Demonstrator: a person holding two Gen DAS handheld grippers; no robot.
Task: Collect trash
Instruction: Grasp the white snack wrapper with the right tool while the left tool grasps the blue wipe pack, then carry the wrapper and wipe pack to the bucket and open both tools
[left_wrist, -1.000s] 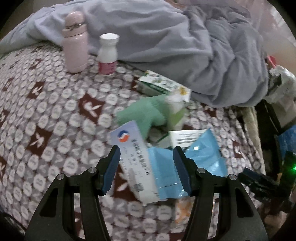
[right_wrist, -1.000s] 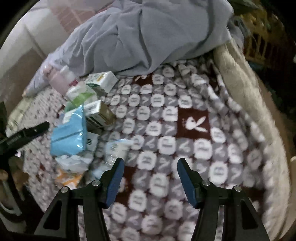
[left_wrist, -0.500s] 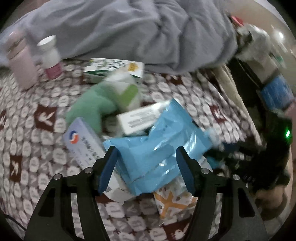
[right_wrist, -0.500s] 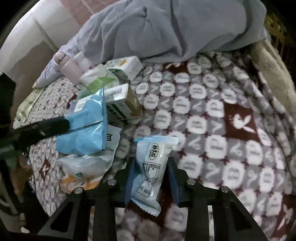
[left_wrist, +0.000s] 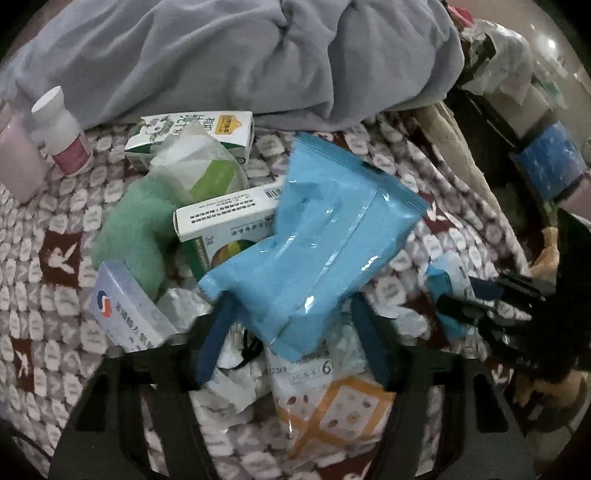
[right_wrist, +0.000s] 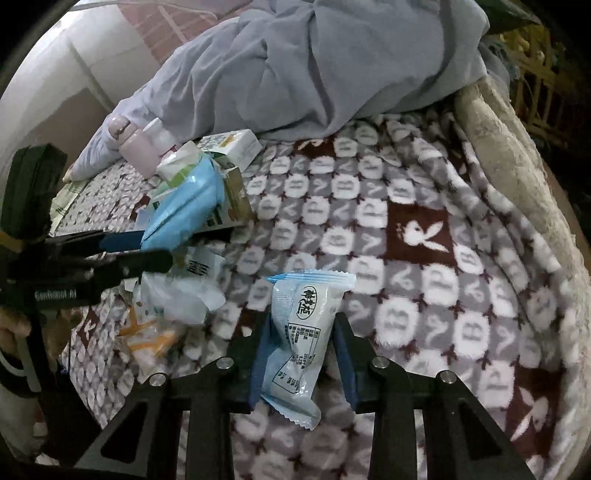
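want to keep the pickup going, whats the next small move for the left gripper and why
Probably shut the left gripper on the blue packet: its lower end already lies between the open fingers, on top of the pile. The right gripper already holds a small white snack wrapper.
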